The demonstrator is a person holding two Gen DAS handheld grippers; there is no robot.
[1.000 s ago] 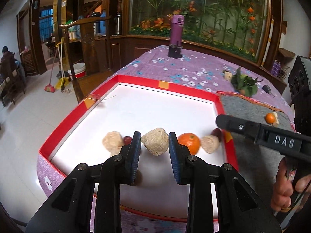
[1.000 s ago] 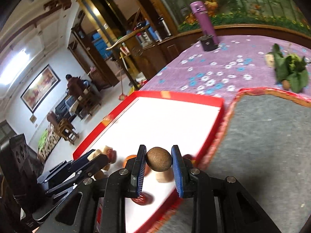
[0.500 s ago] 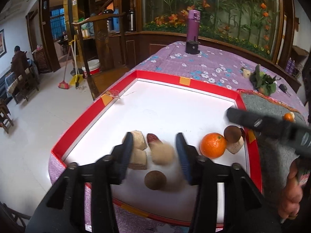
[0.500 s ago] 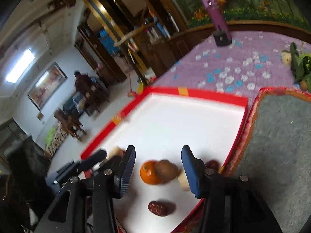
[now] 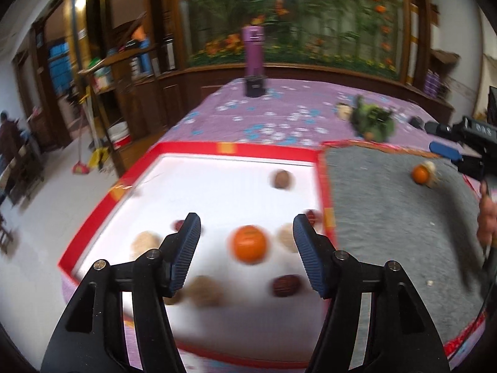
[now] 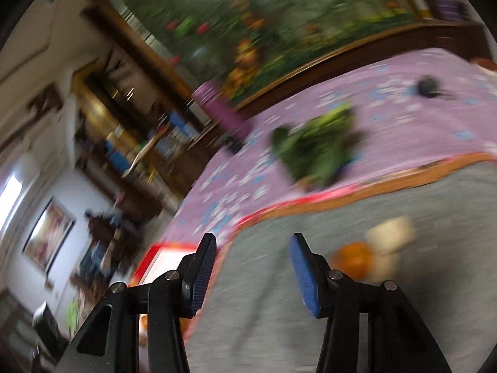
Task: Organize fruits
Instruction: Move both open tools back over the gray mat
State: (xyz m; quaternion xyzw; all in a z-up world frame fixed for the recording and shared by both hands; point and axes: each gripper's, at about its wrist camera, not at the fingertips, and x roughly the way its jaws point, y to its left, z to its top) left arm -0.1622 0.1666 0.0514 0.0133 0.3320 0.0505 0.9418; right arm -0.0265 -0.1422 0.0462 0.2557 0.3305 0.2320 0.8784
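Note:
A red-rimmed white tray [image 5: 236,148] holds an orange [image 5: 250,244], a brown round fruit [image 5: 282,179], red dates [image 5: 285,286] and beige pieces [image 5: 144,242]. My left gripper [image 5: 247,220] hovers over the tray's near end with its jaws opening. The orange lies on the tray in line with the gap, untouched by the pads. My right gripper [image 6: 254,242] is open and empty over the grey mat [image 6: 372,310]. To the right of its fingers, a second orange [image 6: 352,259] and a beige piece [image 6: 391,236] lie on the mat. The right wrist view is heavily blurred.
A bunch of green leaves [image 5: 371,121] lies on the purple flowered cloth [image 5: 279,115] behind the mat. A purple bottle [image 5: 254,59] stands at the table's far edge. A hand [image 5: 486,217] holds the right gripper [image 5: 447,152] at the right border. The floor drops away on the left.
My left gripper let go of the beige lump and spread wider. My right gripper released the brown round fruit onto the tray, then swung right and rolled, ending over the grey mat.

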